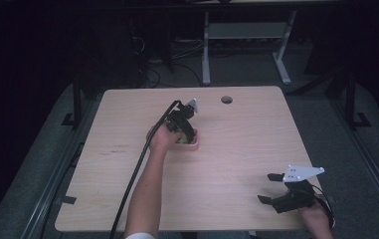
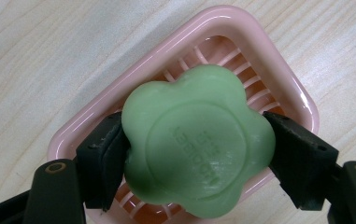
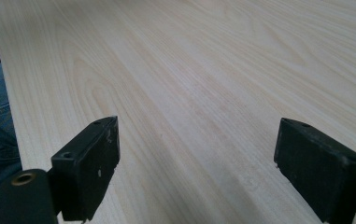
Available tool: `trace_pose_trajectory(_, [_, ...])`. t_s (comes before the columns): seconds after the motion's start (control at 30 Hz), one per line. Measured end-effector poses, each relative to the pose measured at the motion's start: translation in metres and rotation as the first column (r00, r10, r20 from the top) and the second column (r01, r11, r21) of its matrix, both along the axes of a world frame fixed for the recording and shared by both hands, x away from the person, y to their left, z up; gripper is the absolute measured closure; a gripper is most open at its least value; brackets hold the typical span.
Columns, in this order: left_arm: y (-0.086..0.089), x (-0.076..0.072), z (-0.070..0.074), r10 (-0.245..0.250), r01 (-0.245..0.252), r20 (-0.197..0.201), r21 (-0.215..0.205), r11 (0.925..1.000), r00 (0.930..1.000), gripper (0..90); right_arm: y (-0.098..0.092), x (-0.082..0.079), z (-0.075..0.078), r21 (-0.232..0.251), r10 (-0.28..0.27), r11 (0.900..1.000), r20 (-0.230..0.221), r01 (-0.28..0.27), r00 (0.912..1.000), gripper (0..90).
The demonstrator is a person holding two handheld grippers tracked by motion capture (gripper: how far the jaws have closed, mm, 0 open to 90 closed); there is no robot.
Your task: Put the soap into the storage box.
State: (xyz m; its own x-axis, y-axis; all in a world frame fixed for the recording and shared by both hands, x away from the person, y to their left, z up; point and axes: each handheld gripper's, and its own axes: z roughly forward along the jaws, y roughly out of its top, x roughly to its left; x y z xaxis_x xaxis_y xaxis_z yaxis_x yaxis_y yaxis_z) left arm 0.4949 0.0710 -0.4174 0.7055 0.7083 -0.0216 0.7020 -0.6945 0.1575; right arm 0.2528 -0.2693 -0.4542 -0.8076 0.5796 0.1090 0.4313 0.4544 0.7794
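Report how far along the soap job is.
Done: the left gripper has its fingers clamped on the green soap. In hand: the soap sits over the pink soap dish. Whether it is going in or out is unclear. The right gripper idles open.

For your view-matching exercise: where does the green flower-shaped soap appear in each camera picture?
High view: green soap mid-table, at the left gripper, over the pink soap dish.
Left gripper view: centre, clamped by both jaws.
Right gripper view: not in it.
Shared landmark: the pale wooden table.
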Motion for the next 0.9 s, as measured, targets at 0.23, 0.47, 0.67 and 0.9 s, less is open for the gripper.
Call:
trace_pose_trajectory(0.23, [-0.0009, -0.0021, 0.0016, -0.017, 0.017, 0.005, 0.011, 0.9998, 0.9998, 25.9, 0.0004, -0.0002, 0.0, -0.002, 0.0, 1.0, 0.0, 0.0, 1.0, 13.7])
trace_pose_trajectory(0.47, [-0.0006, -0.0029, 0.0027, -0.024, 0.024, 0.009, 0.012, 0.9996, 0.9997, 25.7, 0.0004, 0.0002, 0.0, -0.003, 0.003, 1.0, -0.001, -0.003, 1.0, 13.7])
trace_pose_trajectory(0.67, [0.0003, -0.0042, 0.0046, -0.026, 0.026, 0.013, 0.011, 0.9996, 0.9996, 25.4, 0.0007, 0.0002, -0.0001, -0.005, 0.004, 1.0, -0.001, -0.004, 1.0, 13.8])
trace_pose_trajectory(0.9, [0.0017, -0.0065, 0.0082, -0.041, 0.041, 0.012, 0.018, 0.999, 0.9991, 25.3, 0.0013, -0.0001, 0.0, -0.005, 0.004, 1.0, -0.003, -0.004, 1.0, 13.8])
